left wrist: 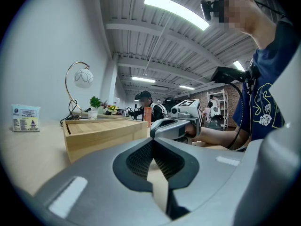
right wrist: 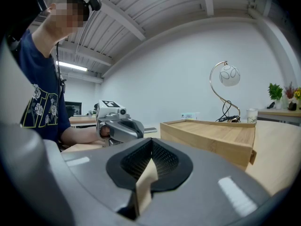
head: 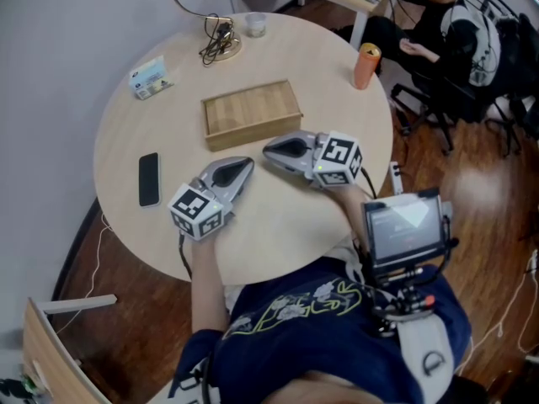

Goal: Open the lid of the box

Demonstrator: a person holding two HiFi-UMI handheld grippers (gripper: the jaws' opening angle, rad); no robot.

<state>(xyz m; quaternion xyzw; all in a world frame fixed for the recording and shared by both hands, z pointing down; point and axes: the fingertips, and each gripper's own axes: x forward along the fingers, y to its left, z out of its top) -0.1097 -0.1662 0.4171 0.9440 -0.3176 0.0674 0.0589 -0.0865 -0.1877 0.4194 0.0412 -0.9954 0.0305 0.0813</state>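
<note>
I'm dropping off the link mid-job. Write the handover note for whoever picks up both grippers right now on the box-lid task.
Left gripper: jaws shut, nothing between them, low over the table, tip just short of the near side of the wooden box.
Right gripper: jaws shut, empty, beside the left one, tip close to that same side; no contact visible.
Wooden box: mid-table, lid closed and lying flat.
Done: nothing on the lid yet.
Left: probably open one gripper, catch the lid's edge and lift it; the other could steady the box.
</note>
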